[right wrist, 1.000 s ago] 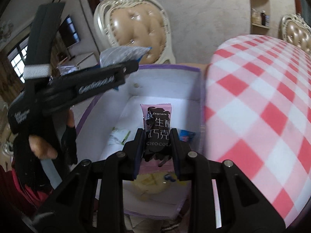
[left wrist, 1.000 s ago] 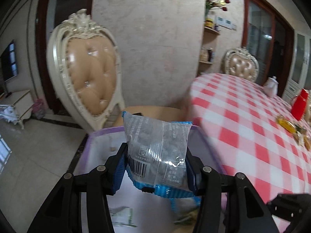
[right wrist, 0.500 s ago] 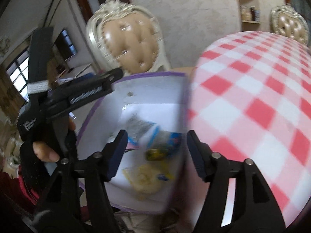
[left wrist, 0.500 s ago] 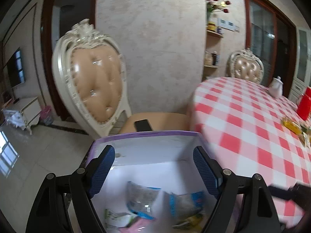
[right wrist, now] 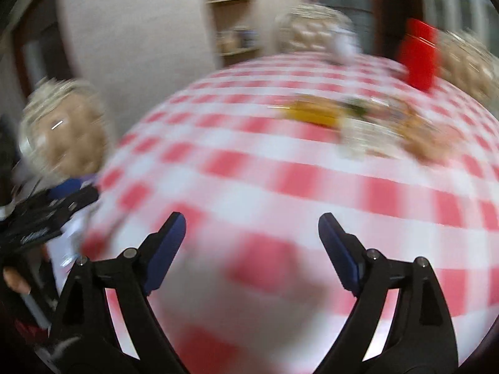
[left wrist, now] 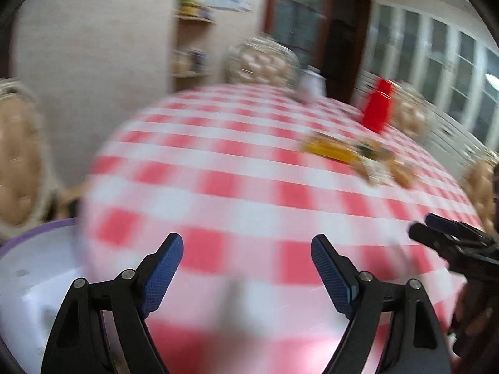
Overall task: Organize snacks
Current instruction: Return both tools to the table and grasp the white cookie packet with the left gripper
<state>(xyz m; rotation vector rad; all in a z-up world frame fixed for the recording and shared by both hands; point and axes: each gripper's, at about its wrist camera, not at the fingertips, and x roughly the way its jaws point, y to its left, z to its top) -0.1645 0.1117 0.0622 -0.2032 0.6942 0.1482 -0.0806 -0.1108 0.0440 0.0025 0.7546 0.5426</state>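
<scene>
Both grippers, left gripper (left wrist: 246, 249) and right gripper (right wrist: 252, 229), now off box (left wrist: 37, 268), over tablecloth (left wrist: 249, 168).

A red-and-white checked cloth (left wrist: 237, 168) is covering the round worktop (right wrist: 280, 168). A red container (left wrist: 378, 109) is standing at the far side, with a white pot (left wrist: 310, 84) sitting further left along that edge. Cream tufted chairs (left wrist: 262, 62) are standing around it, one (right wrist: 67, 131) showing at the left of the right wrist view. Wall shelves (left wrist: 191, 46) are holding small items, too blurred to identify.
</scene>
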